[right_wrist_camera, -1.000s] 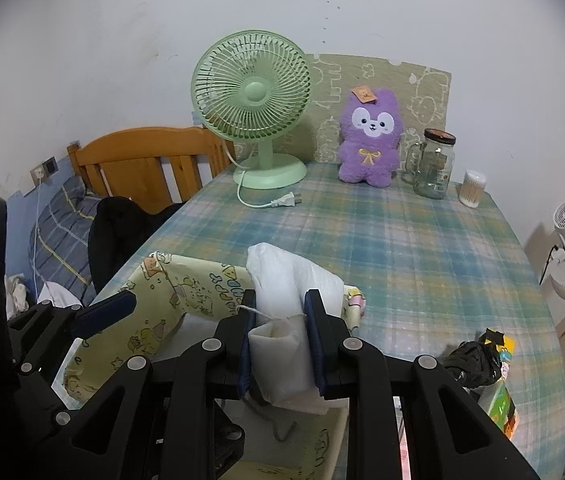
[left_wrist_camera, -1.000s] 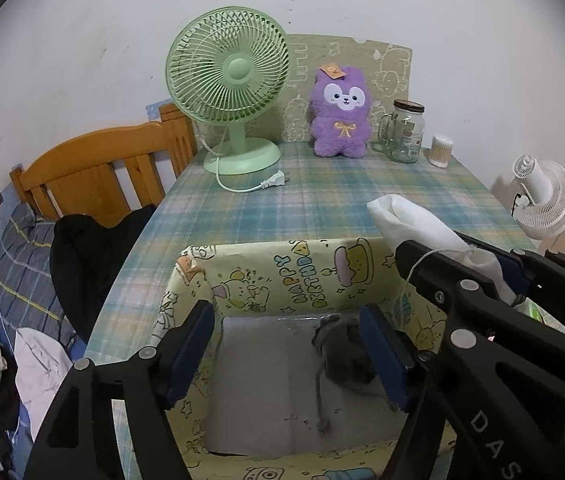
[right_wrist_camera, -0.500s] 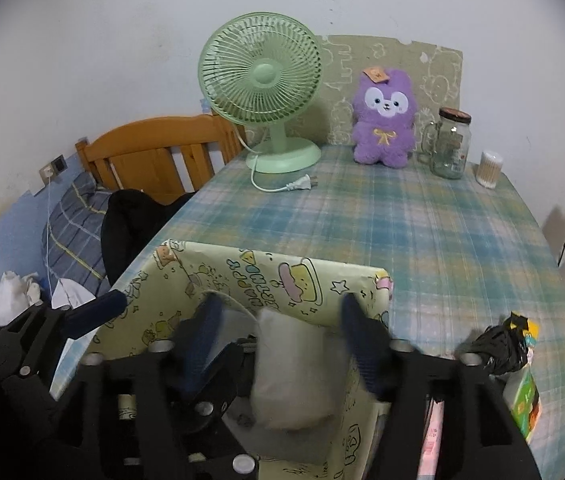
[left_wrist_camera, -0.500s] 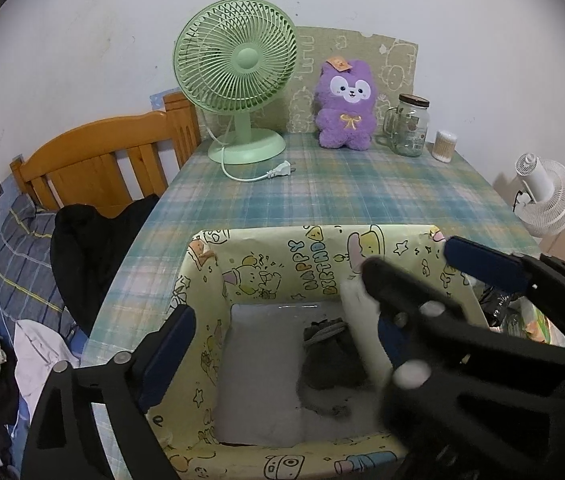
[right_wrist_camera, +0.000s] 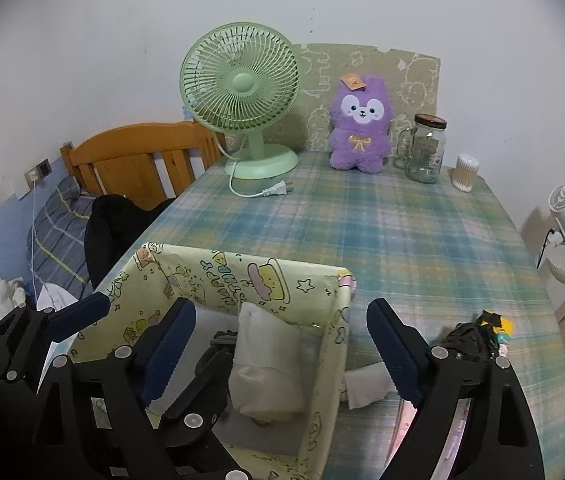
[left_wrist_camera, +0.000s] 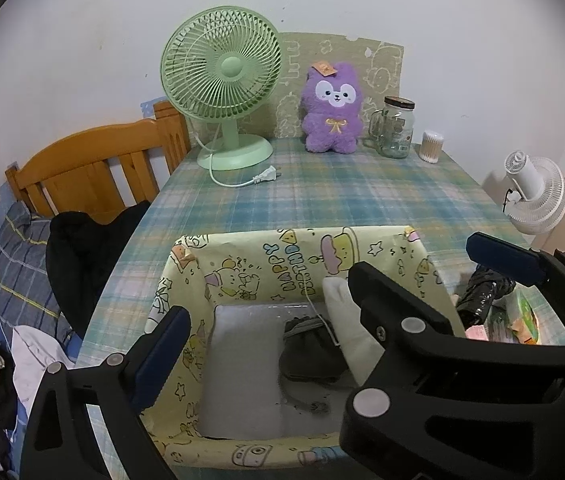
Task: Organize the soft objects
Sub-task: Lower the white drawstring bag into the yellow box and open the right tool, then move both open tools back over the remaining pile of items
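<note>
My right gripper [right_wrist_camera: 278, 356] is opening, its fingers clear of the white pouch [right_wrist_camera: 268, 364], which lies in the yellow cartoon-print box [right_wrist_camera: 242, 276] beside a dark grey pouch [left_wrist_camera: 310, 354]. My left gripper [left_wrist_camera: 266, 344] is opening too, empty, above the box (on the plaid tablecloth [right_wrist_camera: 402, 232]).

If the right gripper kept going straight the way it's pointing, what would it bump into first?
Probably the white cloth pouch lying in the yellow cartoon-print box. It sits right between the right gripper's fingers, whose jaws are opening and not pressing it. Depth is hard to judge; the box's far wall comes next.
</note>
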{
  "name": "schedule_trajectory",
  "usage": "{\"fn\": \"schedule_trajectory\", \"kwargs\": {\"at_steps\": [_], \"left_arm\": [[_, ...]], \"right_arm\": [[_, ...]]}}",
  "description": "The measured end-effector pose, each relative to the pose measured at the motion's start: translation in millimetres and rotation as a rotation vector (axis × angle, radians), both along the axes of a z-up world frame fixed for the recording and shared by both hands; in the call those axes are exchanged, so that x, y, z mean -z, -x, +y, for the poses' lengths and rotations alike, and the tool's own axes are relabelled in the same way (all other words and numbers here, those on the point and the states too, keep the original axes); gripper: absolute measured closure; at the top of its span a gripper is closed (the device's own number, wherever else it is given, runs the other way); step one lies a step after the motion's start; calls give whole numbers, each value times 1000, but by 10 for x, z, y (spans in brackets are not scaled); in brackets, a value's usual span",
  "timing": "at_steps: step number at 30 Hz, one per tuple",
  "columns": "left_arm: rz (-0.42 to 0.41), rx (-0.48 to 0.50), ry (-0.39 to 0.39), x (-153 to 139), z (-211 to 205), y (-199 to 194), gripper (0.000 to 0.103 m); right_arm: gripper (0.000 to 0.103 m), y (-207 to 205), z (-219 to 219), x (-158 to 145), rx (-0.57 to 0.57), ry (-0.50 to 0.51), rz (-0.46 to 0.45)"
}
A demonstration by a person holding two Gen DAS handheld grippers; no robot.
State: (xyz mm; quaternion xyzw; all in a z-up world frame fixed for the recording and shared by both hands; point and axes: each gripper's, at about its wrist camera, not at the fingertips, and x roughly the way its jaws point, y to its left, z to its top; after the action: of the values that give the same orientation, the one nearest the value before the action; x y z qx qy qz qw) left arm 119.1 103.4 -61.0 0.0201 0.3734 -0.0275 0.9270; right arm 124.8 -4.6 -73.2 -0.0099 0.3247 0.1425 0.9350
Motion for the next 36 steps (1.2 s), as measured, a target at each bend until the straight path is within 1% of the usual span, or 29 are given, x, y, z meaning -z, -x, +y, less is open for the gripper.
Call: {"fn": "schedule_trajectory", "kwargs": {"at_steps": [14,18,21,36], "left_arm": [[-57,1,-7,-196,-227,168,5],[-75,7,-10,-263,-305,219,5],[-89,10,-14,-310,-363,258,5],[-129,15,9,-451,-672,435,5]], "right_arm": [[13,190,-285,-159,22,-36,-35],[8,257,-366,-217,35,-42,-54],[8,308,-439,-271,38,-48,-69],[8,508,-776,-427,56,-55,-111]]}}
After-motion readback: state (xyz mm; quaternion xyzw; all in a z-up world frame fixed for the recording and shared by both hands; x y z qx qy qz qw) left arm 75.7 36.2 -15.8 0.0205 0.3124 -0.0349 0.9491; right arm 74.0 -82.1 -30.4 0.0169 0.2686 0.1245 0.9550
